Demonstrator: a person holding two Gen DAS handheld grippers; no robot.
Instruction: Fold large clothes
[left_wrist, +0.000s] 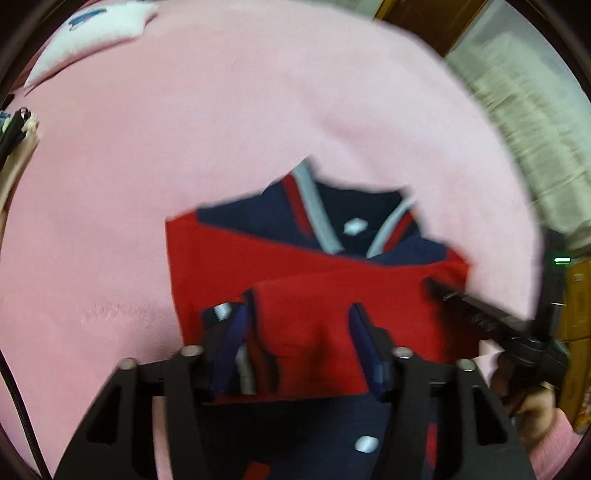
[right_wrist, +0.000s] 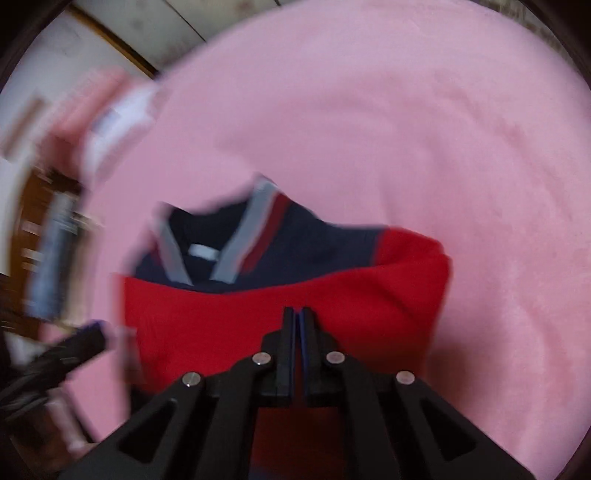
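Note:
A red and navy jacket (left_wrist: 314, 266) with a grey-striped collar (left_wrist: 354, 225) lies folded on a pink bed cover (left_wrist: 184, 147). My left gripper (left_wrist: 301, 306) points down over its near edge. Its jaws stand apart with red cloth and a striped cuff (left_wrist: 221, 310) showing between them, and the pads do not press on it. In the right wrist view the same jacket (right_wrist: 221, 314) lies below my right gripper (right_wrist: 298, 314), whose fingers are shut together with nothing seen between them. The right gripper (left_wrist: 461, 299) also shows at the jacket's right edge in the left wrist view, which is blurred.
A white pillow (left_wrist: 92, 33) lies at the far left of the pink cover (right_wrist: 406, 129). Dark cables (left_wrist: 14, 129) hang at the left edge. The bed's edge and a pale ribbed surface (left_wrist: 535, 110) are to the right. A hand in a pink sleeve (left_wrist: 535, 413) holds the right gripper.

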